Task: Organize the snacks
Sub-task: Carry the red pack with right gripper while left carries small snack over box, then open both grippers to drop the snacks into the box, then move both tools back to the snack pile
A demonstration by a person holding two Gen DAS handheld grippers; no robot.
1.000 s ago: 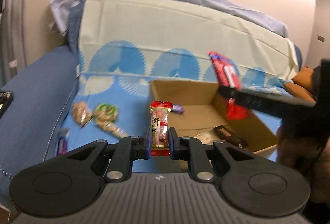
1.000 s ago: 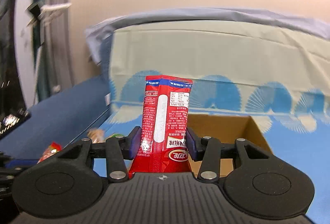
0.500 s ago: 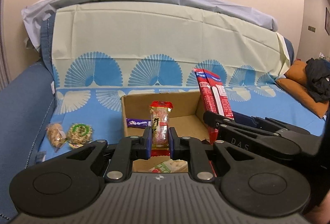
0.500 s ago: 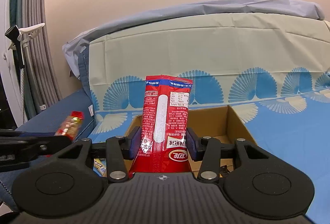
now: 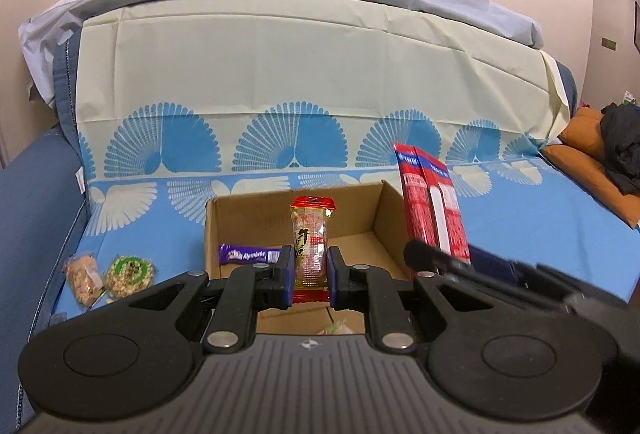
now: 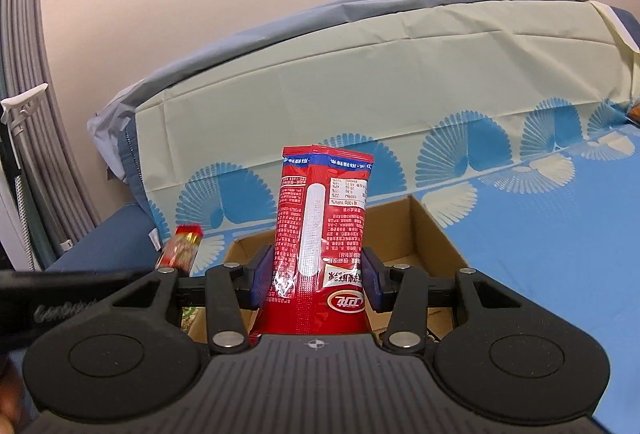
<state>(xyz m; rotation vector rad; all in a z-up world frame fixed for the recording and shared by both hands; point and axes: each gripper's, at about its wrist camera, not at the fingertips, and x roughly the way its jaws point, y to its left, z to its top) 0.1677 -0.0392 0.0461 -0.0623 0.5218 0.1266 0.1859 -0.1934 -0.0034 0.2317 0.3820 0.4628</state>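
Observation:
My left gripper [image 5: 308,271] is shut on a small red-and-gold snack pack [image 5: 311,242], held upright in front of an open cardboard box [image 5: 256,218] on the sofa seat. A purple bar [image 5: 250,254] lies in the box at its left wall. My right gripper [image 6: 318,276] is shut on a tall red snack bag [image 6: 322,234], upright over the same box [image 6: 420,230]. The left view shows that red bag [image 5: 434,206] and the right gripper at the box's right side. In the right view the small snack pack [image 6: 182,252] stands at the left.
Two loose snacks, a nut bag [image 5: 82,276] and a round green-labelled pack [image 5: 130,272], lie on the blue patterned cover left of the box. An orange cushion [image 5: 588,170] with dark clothing sits at the far right. The sofa back rises behind.
My left gripper has swung sideways with the small pack and now faces the box squarely. The right gripper has rolled and dropped a little with the red bag. Both grips are unchanged.

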